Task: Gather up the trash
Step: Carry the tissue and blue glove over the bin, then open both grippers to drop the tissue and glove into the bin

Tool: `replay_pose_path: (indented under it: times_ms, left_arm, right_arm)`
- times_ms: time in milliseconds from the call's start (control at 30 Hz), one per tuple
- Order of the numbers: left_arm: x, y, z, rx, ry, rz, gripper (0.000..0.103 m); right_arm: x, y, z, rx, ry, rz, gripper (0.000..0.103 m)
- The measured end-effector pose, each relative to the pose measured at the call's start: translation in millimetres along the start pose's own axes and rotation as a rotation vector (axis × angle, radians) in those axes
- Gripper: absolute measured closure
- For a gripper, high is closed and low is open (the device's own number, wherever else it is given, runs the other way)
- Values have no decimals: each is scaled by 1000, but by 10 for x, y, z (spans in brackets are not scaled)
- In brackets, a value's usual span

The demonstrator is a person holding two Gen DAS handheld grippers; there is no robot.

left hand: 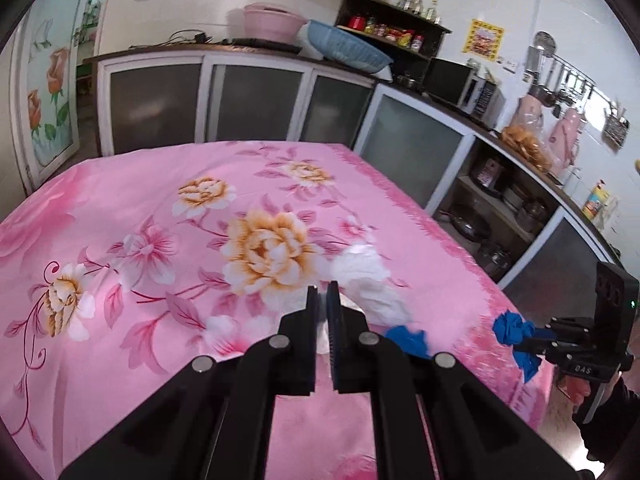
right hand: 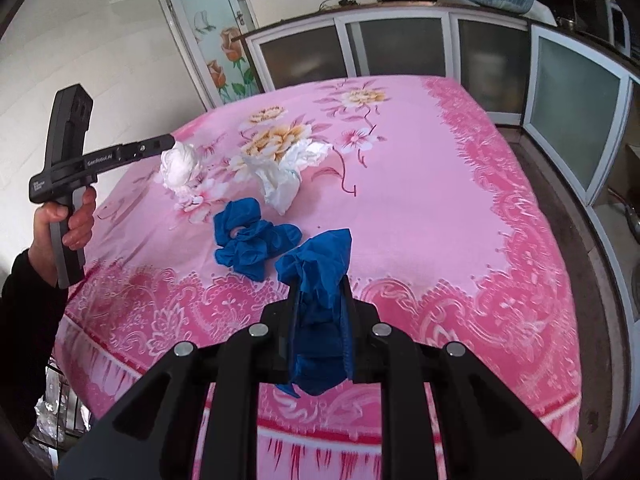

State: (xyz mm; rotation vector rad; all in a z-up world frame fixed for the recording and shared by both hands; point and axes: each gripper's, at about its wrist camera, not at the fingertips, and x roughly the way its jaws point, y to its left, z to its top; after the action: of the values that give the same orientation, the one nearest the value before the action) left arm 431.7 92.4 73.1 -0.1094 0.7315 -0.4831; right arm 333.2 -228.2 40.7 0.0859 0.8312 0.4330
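My left gripper (left hand: 324,294) is shut on a crumpled white tissue wad (right hand: 180,166), which hangs from its tip (right hand: 174,145) above the pink flowered tablecloth (right hand: 420,200). In the left wrist view only a sliver of that wad shows between the fingers. My right gripper (right hand: 320,286) is shut on a blue glove (right hand: 320,264), held above the table's near edge; it also shows at the right (left hand: 520,340) with the glove (left hand: 508,328). On the cloth lie a second blue glove (right hand: 248,240) (left hand: 406,340) and a loose white tissue (right hand: 288,168) (left hand: 368,280).
Glass-fronted cabinets (left hand: 256,100) run behind and to the right of the table. The counter holds a pink basin (left hand: 272,20), a blue basket (left hand: 348,46) and a microwave (left hand: 460,84). Open shelves with pots (left hand: 480,216) stand at the right. A hand (right hand: 68,220) grips the left handle.
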Motion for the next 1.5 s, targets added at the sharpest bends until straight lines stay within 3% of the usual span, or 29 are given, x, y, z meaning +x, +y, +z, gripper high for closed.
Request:
replay_pose_path:
  times_ms: [167,367,833,1000,1233,1500]
  left_arm:
    - [-185,-472,-84,53,-9,-60,99]
    - [-275,-1310,-211,147,-8,-178,99]
    - [259,-3500,-689,363,113,-478,99]
    - [587,-4176,-977,414,183,-546,99]
    - [1131,-4912,-1431,455,296,-610,99]
    - [1775,-5639,-1915,515,402,-608,99]
  right_arm:
    - [-429,-148,-176,40,-35,-27,87]
    - [-1066,-479,-592,127,-78,-102,87]
    - [-2396,-1547,-1883,401,-131,-361,87]
    - [-2586,-1877,-2316,512,-138,-413,87]
    - [-2512,-2301,-2823,632,-96,-450,87]
    - [-2221,-2753,-3249,736,-29,-450,87]
